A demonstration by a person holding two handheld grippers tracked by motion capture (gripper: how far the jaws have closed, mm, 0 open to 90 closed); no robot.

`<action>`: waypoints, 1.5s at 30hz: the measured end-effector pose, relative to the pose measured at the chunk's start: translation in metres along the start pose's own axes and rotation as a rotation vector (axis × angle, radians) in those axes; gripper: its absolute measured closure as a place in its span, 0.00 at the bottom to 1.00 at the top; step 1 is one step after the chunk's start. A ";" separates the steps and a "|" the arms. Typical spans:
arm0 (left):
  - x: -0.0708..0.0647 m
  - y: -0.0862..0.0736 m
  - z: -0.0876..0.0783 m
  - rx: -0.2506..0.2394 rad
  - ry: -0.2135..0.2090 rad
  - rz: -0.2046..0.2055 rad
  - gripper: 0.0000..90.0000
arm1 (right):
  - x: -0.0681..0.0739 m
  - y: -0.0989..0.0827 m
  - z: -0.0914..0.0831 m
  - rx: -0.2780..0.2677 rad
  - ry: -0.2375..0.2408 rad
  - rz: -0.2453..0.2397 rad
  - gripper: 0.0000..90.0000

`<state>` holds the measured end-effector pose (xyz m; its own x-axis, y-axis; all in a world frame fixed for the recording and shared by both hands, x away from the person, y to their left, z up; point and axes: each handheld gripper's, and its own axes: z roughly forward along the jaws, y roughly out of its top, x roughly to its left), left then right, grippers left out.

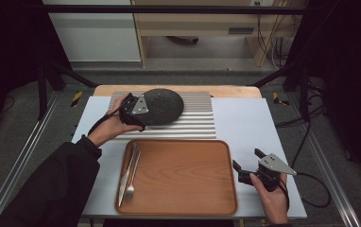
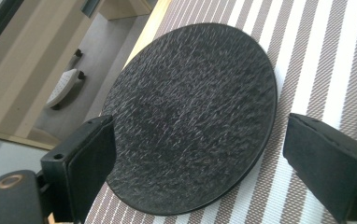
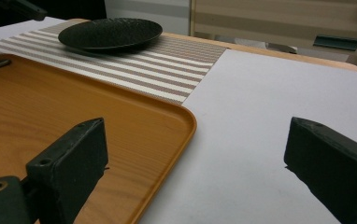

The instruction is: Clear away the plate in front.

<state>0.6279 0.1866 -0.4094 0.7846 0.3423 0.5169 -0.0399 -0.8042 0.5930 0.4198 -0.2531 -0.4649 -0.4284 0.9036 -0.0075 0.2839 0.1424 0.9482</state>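
A black textured plate (image 1: 165, 107) rests on a striped placemat (image 1: 197, 120) at the back of the table. My left gripper (image 1: 133, 112) is at the plate's left rim. In the left gripper view the plate (image 2: 190, 112) lies tilted across the frame, and the left gripper (image 2: 204, 172) stands open with its jaws either side of the near rim, not touching it. My right gripper (image 1: 248, 159) is open over the white table surface, just right of the wooden tray (image 1: 188, 175). Its own view has the right gripper (image 3: 197, 140) with nothing between its jaws, above the tray's corner (image 3: 167, 121).
A knife (image 1: 125, 171) and a fork (image 1: 132, 178) lie side by side at the tray's left end. The white mat (image 1: 244, 123) covers the table to the right. From the right gripper view the plate (image 3: 111, 32) is far off on the placemat (image 3: 167, 65).
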 end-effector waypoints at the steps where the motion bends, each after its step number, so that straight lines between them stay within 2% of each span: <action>1: -0.001 -0.001 0.001 0.009 0.006 0.013 0.11 | 0.000 0.000 0.000 -0.002 -0.001 -0.002 0.07; 6: -0.004 -0.002 0.008 0.015 0.032 0.040 0.13 | 0.001 0.000 0.001 0.003 -0.002 -0.005 0.07; 10: -0.006 -0.004 0.014 0.028 0.032 0.048 0.14 | 0.000 0.000 0.000 0.000 -0.004 -0.003 0.07; 15: -0.010 -0.006 0.018 0.051 0.035 0.095 0.15 | -0.001 -0.001 0.001 0.004 -0.010 -0.003 0.07; 25: -0.011 -0.006 0.019 0.054 0.043 0.110 0.15 | -0.003 -0.001 0.000 0.000 -0.015 0.001 0.07; 33: -0.010 -0.007 0.019 0.051 0.050 0.105 0.15 | -0.003 -0.002 0.000 0.000 -0.016 0.001 0.07; 45: -0.011 -0.008 0.019 0.068 0.048 0.120 0.16 | -0.004 -0.002 0.000 0.002 -0.017 0.001 0.07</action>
<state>0.6318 0.1798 -0.4312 0.7459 0.2630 0.6119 -0.0889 -0.8711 0.4829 0.4207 -0.2569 -0.4666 -0.4138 0.9103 -0.0118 0.2860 0.1423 0.9476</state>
